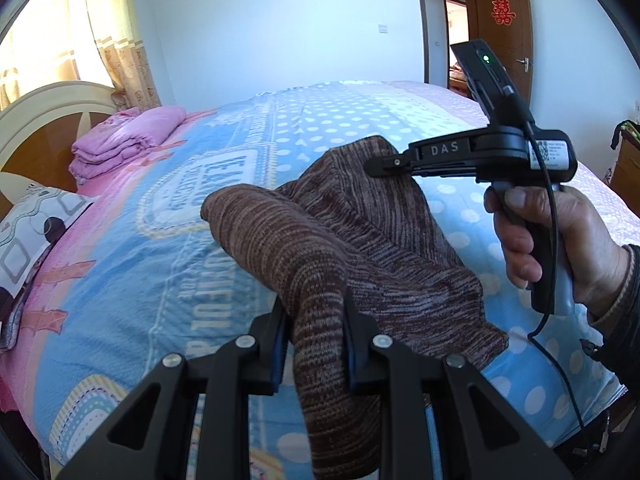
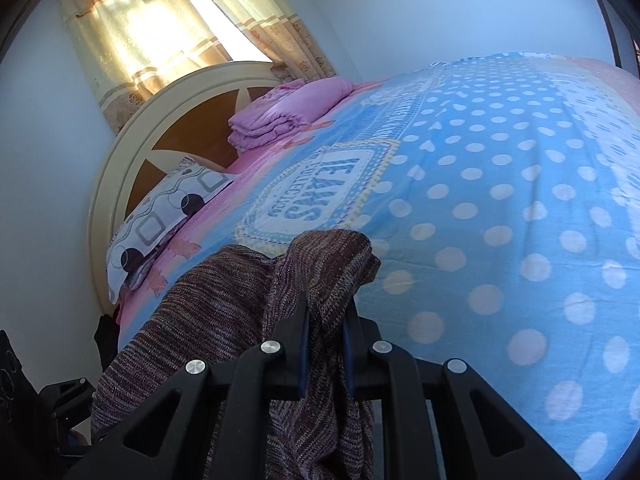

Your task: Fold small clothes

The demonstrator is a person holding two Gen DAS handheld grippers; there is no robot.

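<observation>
A brown striped knit garment [image 1: 360,240] is held up over the bed between both grippers. My left gripper [image 1: 316,320] is shut on its near end, with the cloth bunched between the fingers. My right gripper [image 1: 376,168] shows in the left wrist view, held by a hand, its tips pinching the garment's far end. In the right wrist view my right gripper [image 2: 326,320] is shut on a fold of the same garment [image 2: 208,312], which drapes down to the left.
The bed has a blue polka-dot blanket [image 2: 500,220] with pink edging. A folded pink quilt [image 1: 124,140] and a patterned pillow [image 1: 32,224] lie by the cream headboard [image 2: 132,152]. Curtains [image 2: 160,32] hang behind it. An open wooden door [image 1: 504,32] stands at the far right.
</observation>
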